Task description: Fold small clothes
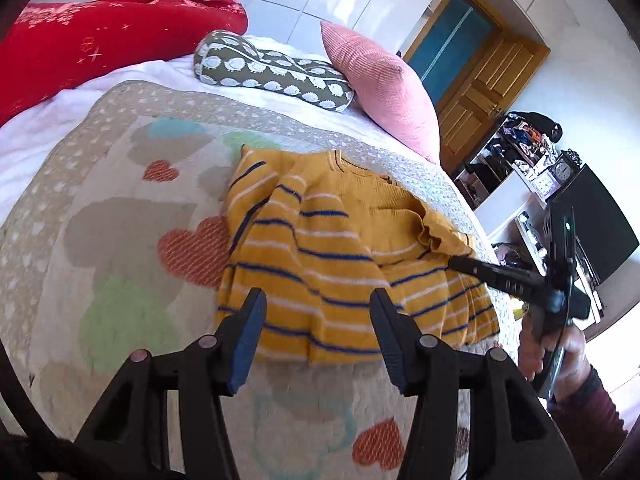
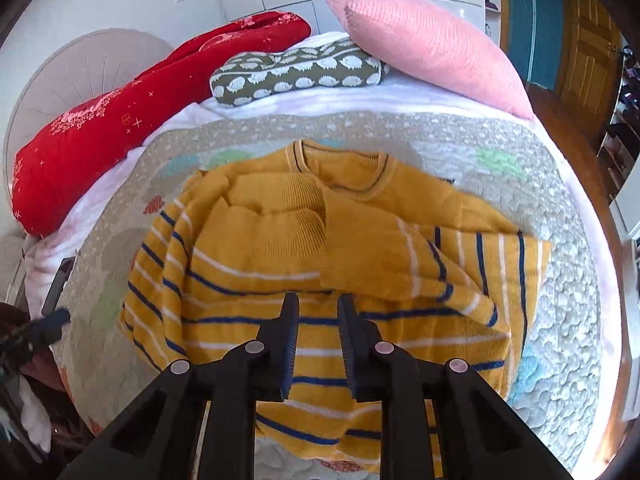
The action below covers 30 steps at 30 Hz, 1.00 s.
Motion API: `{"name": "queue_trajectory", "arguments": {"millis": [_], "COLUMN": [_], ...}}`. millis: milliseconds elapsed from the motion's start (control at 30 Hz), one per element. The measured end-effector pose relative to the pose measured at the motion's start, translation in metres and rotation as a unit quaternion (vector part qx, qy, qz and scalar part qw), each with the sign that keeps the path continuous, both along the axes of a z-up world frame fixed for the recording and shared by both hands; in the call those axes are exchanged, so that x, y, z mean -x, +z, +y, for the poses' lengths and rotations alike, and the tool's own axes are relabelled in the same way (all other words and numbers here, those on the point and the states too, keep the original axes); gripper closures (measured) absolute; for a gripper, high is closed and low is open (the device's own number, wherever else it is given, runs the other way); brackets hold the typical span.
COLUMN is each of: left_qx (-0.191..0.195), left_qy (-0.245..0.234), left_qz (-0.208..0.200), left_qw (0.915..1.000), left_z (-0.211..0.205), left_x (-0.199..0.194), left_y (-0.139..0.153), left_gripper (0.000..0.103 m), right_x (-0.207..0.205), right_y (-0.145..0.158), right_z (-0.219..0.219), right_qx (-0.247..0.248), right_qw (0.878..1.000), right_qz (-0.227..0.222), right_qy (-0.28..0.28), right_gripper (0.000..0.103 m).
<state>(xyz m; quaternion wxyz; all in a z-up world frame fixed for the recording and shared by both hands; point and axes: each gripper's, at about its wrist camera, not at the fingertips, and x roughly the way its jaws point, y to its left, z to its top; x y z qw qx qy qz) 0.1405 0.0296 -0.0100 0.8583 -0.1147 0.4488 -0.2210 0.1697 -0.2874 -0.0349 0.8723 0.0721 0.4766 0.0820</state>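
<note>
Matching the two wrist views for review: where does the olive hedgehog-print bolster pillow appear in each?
Left wrist view: olive hedgehog-print bolster pillow upper centre, just left of the pink ribbed cushion.
Right wrist view: pillow upper centre, between the red blanket and that cushion.
Shared landmark: the yellow striped knitted sweater.

No readable text, labels, brands or numbers anywhere. Only a small round-faced clock on the cluttered shelf far right of the left gripper, its dial too small to read.
</note>
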Motion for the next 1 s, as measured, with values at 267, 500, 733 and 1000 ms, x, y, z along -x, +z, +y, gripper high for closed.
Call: {"name": "queue_trajectory", "arguments": {"millis": [267,500,733,1000], "left_qx": [-0.125,-0.055,-0.033,-0.071], "left_qy": [0.029,0.067,0.054,-0.003], "left_qz": [0.075,0.112,0.082,0.094], "left_qw": [0.9889,0.9899,0.9946,0.9930], "left_z": [-0.046,-0.026,0.007,0.001], "left_x": [-0.120,-0.140,-0.102,-0.063], "left_y": [-0.069,-0.071,-0.045,-0.067], "left_gripper": [0.051,0.051,0.051,0.040], "right_x": [-0.075,-0.108,-0.029,0.022], "right_y": [-0.045,-0.048,-0.010,-0.031], "right_z": [-0.029,-0.081,-0.131,-0.102], "right_qx": [0.084,0.130,-0.025,-0.018], "right_qw": [0.995,0.977,0.981,0.992], "right_qz": [0.011,0.013,-0.030,0.002], "right_qy": [-0.049,-0.170,-0.192,-0.126], "right_gripper": [0.088,0.081,0.067,0.037]}}
